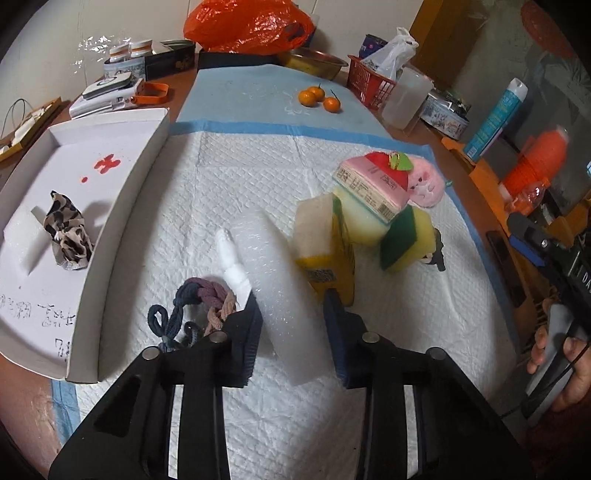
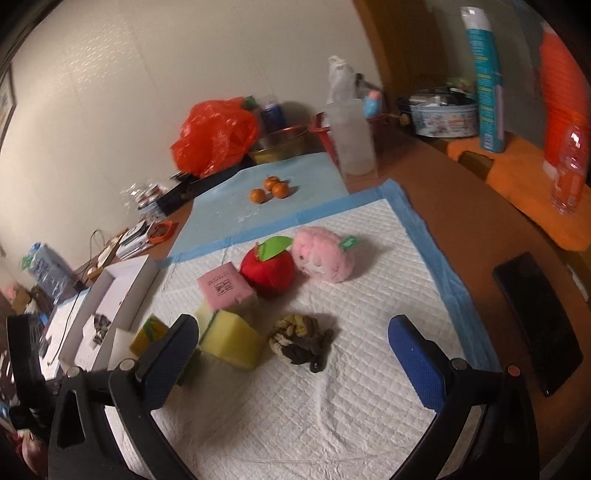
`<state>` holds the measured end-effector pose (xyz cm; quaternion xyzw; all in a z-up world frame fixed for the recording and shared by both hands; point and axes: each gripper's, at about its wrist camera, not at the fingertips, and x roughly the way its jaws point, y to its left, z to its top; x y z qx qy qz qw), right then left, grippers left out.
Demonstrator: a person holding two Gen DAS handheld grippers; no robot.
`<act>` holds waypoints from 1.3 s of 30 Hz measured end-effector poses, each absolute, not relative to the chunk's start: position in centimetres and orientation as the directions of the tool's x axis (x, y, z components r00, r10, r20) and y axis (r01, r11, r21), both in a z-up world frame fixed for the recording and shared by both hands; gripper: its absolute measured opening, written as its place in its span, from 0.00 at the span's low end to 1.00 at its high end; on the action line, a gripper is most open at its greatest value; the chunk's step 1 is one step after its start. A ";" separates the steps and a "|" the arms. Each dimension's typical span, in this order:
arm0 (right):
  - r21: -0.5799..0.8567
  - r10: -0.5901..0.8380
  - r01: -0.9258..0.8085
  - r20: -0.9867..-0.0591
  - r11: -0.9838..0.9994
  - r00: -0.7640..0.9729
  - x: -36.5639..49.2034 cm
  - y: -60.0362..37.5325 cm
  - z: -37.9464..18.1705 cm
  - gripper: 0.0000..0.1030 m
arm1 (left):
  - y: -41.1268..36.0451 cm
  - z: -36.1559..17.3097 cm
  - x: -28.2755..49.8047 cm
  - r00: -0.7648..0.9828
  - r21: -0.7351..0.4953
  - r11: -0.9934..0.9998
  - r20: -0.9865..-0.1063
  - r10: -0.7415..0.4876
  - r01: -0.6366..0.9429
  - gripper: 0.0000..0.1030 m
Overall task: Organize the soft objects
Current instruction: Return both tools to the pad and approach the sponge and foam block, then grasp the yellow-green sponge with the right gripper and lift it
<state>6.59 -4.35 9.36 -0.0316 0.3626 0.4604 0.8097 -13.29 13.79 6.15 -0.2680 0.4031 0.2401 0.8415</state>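
Note:
My left gripper is shut on a white foam block that stands on the white quilted pad. A blue-purple braided hair tie lies just left of its fingers. Beyond are a packaged yellow sponge, a yellow-green sponge, a pink pack, a red apple plush and a pink plush. The white box at left holds a leopard-print cloth and a foam piece. My right gripper hangs open over a brown braided tie.
Three tangerines sit on the blue sheet behind the pad. An orange bag, a metal bowl, a red basket and a plastic jar line the back. A black phone lies right of the pad.

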 end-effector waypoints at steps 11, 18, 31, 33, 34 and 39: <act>0.171 0.696 -0.883 -0.686 0.437 0.211 2.9 2.6 7.0 0.90 | 14.2 7.6 -16.2 0.565 -0.223 0.725 -0.780 0.268 -0.652 0.24; 0.097 0.617 -0.893 -0.755 0.439 0.222 2.3 5.7 4.0 0.55 | 14.7 7.6 -17.5 0.566 -0.239 0.704 -0.778 0.273 -0.668 0.24; 0.223 0.763 -0.877 -0.610 0.425 0.215 2.9 0.7 9.5 0.34 | 14.5 10.5 -19.0 0.625 -0.251 0.714 -0.711 0.322 -0.653 0.24; 0.243 0.785 -0.875 -0.581 0.418 0.214 2.8 0.1 10.9 0.34 | 14.8 12.2 -19.8 0.638 -0.243 0.713 -0.683 0.356 -0.658 0.24; 0.249 0.796 -0.877 -0.567 0.411 0.213 2.5 0.0 11.7 0.34 | 15.0 13.2 -20.4 0.641 -0.237 0.707 -0.667 0.381 -0.666 0.24; 0.249 0.851 -0.897 -0.480 0.365 0.213 1.3 -0.7 16.0 0.34 | 17.2 18.0 -24.7 0.647 -0.244 0.652 -0.578 0.497 -0.718 0.24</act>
